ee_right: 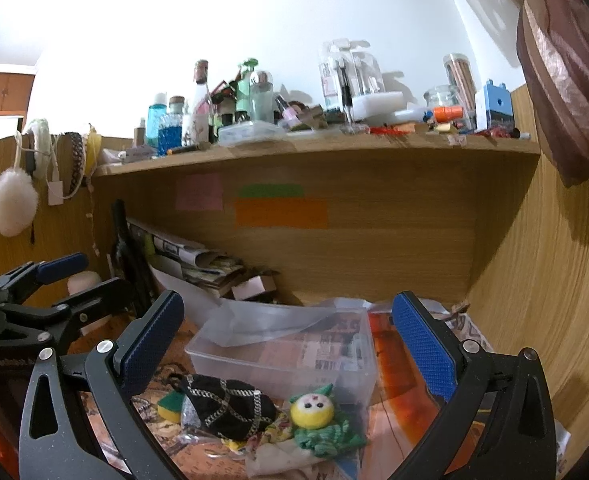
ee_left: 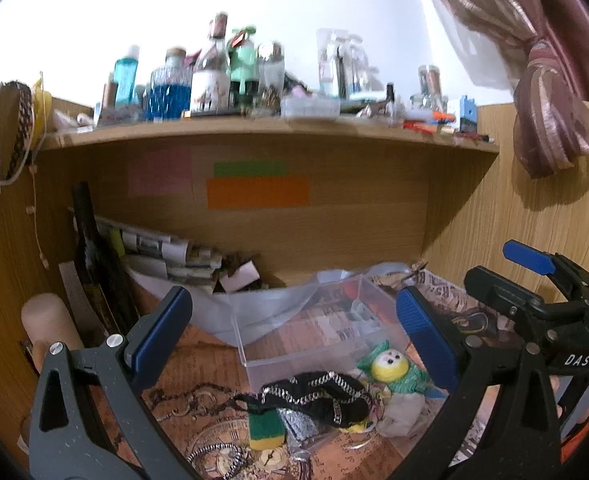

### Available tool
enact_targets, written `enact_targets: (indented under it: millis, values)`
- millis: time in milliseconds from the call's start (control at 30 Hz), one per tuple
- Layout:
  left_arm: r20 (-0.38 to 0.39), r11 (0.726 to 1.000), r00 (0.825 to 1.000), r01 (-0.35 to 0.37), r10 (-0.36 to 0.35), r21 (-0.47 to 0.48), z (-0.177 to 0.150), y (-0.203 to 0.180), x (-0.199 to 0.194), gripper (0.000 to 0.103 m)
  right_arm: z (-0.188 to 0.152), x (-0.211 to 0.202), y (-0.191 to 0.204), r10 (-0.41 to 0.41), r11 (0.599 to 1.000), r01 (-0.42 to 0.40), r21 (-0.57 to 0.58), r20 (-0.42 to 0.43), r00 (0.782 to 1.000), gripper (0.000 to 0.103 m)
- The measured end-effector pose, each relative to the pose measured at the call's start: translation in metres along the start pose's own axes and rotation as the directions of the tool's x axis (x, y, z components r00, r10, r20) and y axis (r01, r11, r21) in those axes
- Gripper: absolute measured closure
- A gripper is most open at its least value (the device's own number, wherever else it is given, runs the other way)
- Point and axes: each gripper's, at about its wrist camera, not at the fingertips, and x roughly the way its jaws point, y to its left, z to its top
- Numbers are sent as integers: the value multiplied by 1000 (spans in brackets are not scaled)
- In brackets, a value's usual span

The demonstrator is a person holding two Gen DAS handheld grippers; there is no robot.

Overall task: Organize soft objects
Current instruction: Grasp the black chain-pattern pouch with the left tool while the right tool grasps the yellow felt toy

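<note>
A pile of soft things lies on the patterned desk top in front of a clear plastic box (ee_left: 314,328) (ee_right: 286,350): a black pouch with silver chain trim (ee_left: 318,398) (ee_right: 226,404), a green and yellow knitted doll (ee_left: 392,370) (ee_right: 318,420), a green and yellow sponge (ee_left: 266,430) (ee_right: 168,404) and pale cloth (ee_right: 278,452). My left gripper (ee_left: 294,336) is open and empty above the pile. My right gripper (ee_right: 286,356) is open and empty above the box and pile. The right gripper shows in the left wrist view (ee_left: 466,284), and the left gripper shows in the right wrist view (ee_right: 94,276).
A wooden shelf (ee_left: 270,130) (ee_right: 314,154) crowded with bottles and jars runs above. Newspapers and cardboard (ee_left: 174,256) (ee_right: 206,266) are stacked at the back left. A dark bottle (ee_left: 94,256) and a pale cylinder (ee_left: 48,324) stand at the left. A curtain (ee_left: 542,92) hangs at the right.
</note>
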Motion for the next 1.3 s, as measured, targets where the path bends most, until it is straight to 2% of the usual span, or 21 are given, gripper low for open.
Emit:
enact_targets:
  millis: [200,400,433,467,567,633,767,833,933,1067,1167,1233,1300]
  values:
    - [-129,999,991,18,-24,-47,-23,16,28,0,-20,18,-15,-27,1000,29,12,-106,994,0]
    - [-255,995,967,0,-25,-96,-55,31,58,0,-50,43,-33,-43,998,54,34,-251,967,0]
    - [-273,995,962,-2,-26,-104,-60,32,62,1,-54,45,-35,-44,998,56,37,-268,962,0]
    - [-292,994,956,-2,-31,-113,-65,33,67,7,-57,47,-36,-43,998,56,40,-285,957,0]
    - [-352,993,935,9,-49,-116,-78,30,81,20,-69,57,-41,-34,997,54,51,-336,941,6]
    - [-377,994,925,16,-57,-111,-85,26,88,22,-76,63,-43,-14,997,40,62,-365,931,13]
    - [-414,993,907,37,-79,-108,-94,17,102,26,-87,75,-43,28,997,5,80,-406,913,19]
    - [-427,993,900,52,-92,-105,-99,13,109,29,-90,81,-41,46,996,-10,85,-424,905,28]
    - [-448,994,889,60,-97,-96,-105,9,119,33,-95,95,-37,68,996,-31,86,-469,880,36]
    - [-446,995,890,63,-93,-82,-106,6,123,43,-101,108,-34,100,994,-58,97,-509,855,46]
    - [-446,994,890,64,-95,-83,-105,7,126,52,-104,115,-33,105,993,-64,97,-523,846,53]
    - [-446,994,890,61,-93,-86,-104,9,125,57,-105,117,-34,105,993,-60,101,-532,840,62]
    - [-445,994,890,63,-96,-88,-103,10,123,60,-105,116,-35,108,992,-56,112,-529,842,63]
